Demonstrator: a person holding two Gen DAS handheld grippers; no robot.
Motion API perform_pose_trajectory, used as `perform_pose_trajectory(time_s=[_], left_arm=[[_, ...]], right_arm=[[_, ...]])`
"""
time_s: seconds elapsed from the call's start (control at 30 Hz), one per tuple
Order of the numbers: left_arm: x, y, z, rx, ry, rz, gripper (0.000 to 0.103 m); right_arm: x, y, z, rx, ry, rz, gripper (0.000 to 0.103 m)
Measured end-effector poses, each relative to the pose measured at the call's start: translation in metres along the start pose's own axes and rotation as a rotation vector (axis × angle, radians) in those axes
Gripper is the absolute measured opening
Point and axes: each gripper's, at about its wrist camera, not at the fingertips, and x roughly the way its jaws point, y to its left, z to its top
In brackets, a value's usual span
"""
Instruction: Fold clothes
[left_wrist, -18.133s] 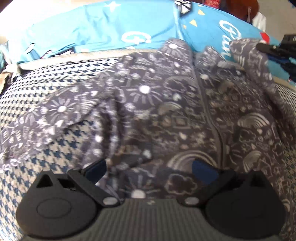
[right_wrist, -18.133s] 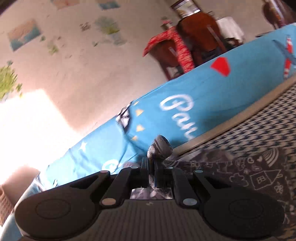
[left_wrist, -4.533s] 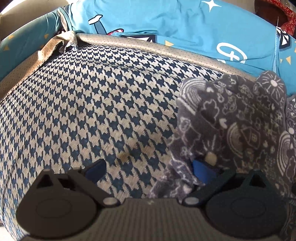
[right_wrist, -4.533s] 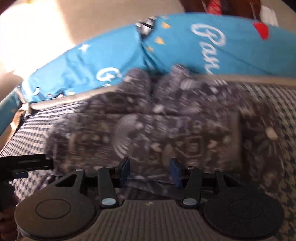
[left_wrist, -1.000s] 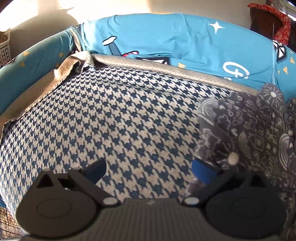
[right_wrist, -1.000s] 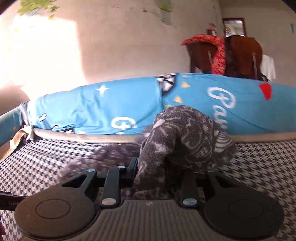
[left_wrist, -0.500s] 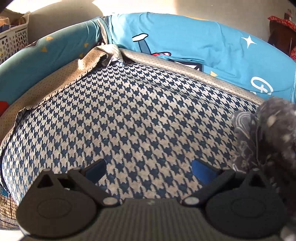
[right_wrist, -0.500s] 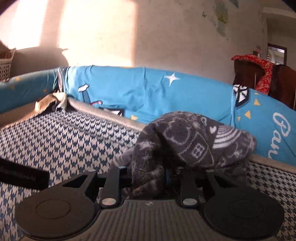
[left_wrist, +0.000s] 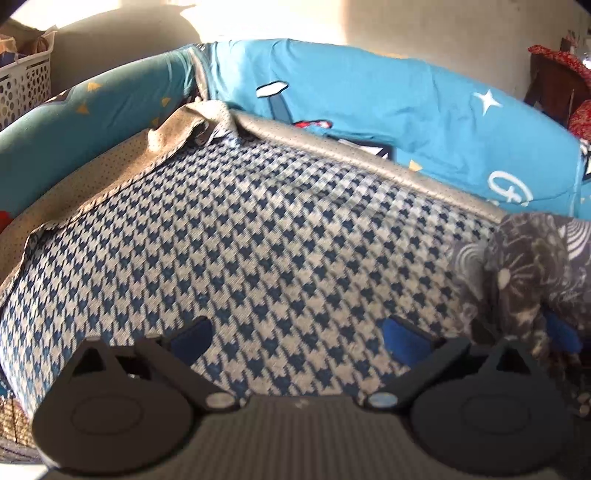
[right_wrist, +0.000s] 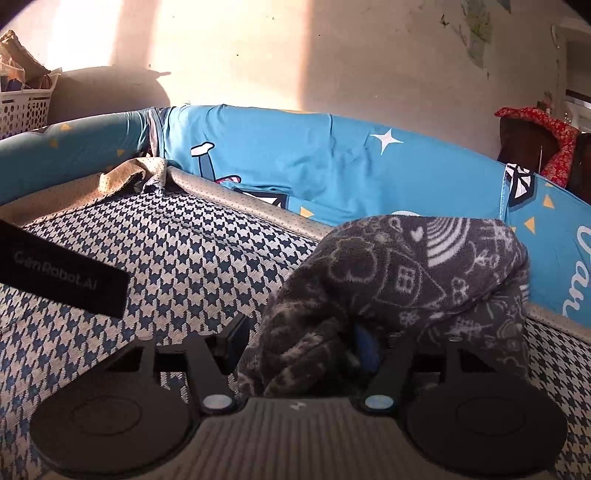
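The folded dark grey fleece garment (right_wrist: 406, 280) with white doodle print lies bundled on the houndstooth seat cover (right_wrist: 192, 258). My right gripper (right_wrist: 299, 343) has its jaws opening, and a fold of the garment lies loosely between them, hiding part of the right pad. In the left wrist view the garment (left_wrist: 524, 266) sits at the far right edge. My left gripper (left_wrist: 295, 338) stands open over bare houndstooth cover (left_wrist: 258, 240), left of the garment, with nothing between its fingers. Its black body (right_wrist: 62, 280) shows at the left of the right wrist view.
Blue printed cushions (left_wrist: 369, 110) ring the back and left of the seat. A crumpled tan cover corner (left_wrist: 192, 122) lies at the far left corner. A white perforated basket (left_wrist: 22, 85) stands at the left, and a dark chair with a red cloth (right_wrist: 546, 136) at the right.
The right gripper's jaws have spread apart around the garment, which has settled lower on the seat. The left wrist view has swung left, so the garment now sits at its right edge.
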Motion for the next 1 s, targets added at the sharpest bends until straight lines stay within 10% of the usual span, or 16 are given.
perform_pose_trajectory(time_s=[1.0], left_arm=[[0.004, -0.141, 0.034, 0.390, -0.062, -0.384, 0.103]], right_arm=[[-0.042, -0.032, -0.013, 0.063, 0.066, 0.084, 0.063]])
